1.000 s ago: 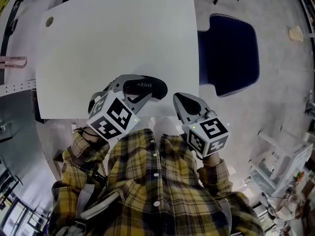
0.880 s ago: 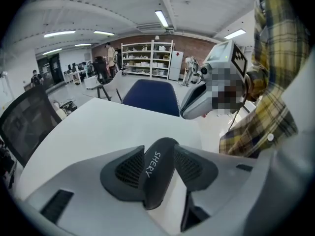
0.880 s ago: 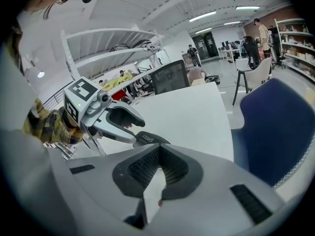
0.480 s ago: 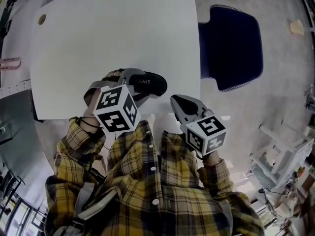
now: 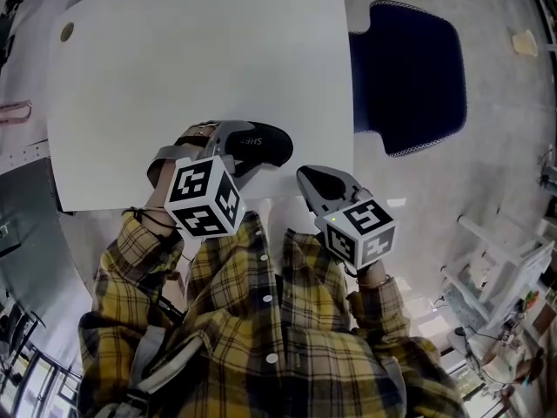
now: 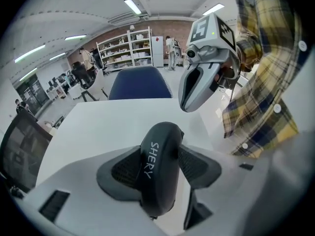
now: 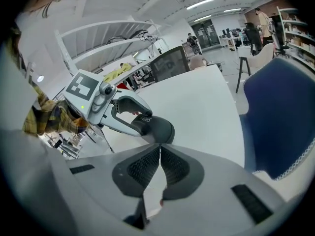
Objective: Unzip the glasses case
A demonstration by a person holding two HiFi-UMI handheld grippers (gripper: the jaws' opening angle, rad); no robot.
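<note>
A black glasses case (image 5: 261,144) marked SHERY lies at the near edge of the white table (image 5: 200,59). My left gripper (image 5: 237,151) straddles it. In the left gripper view the case (image 6: 160,166) fills the gap and both pads (image 6: 197,163) rest against its sides. Those jaws have just been opening, with the case still between them. My right gripper (image 5: 312,181) hangs just right of the case at the table edge, shut and empty. In the right gripper view its pads (image 7: 172,168) meet in a line, with the case (image 7: 157,128) and the left gripper (image 7: 135,109) beyond.
A dark blue chair (image 5: 405,81) stands off the table's right side. A round cable hole (image 5: 63,31) sits in the table's far left corner. The person's plaid shirt (image 5: 261,320) is close below both grippers. Shelves and people show far back in the gripper views.
Both grippers sank slightly toward the table edge. The left gripper rolled, so its marker cube now faces differently. The case stayed between its jaws.
</note>
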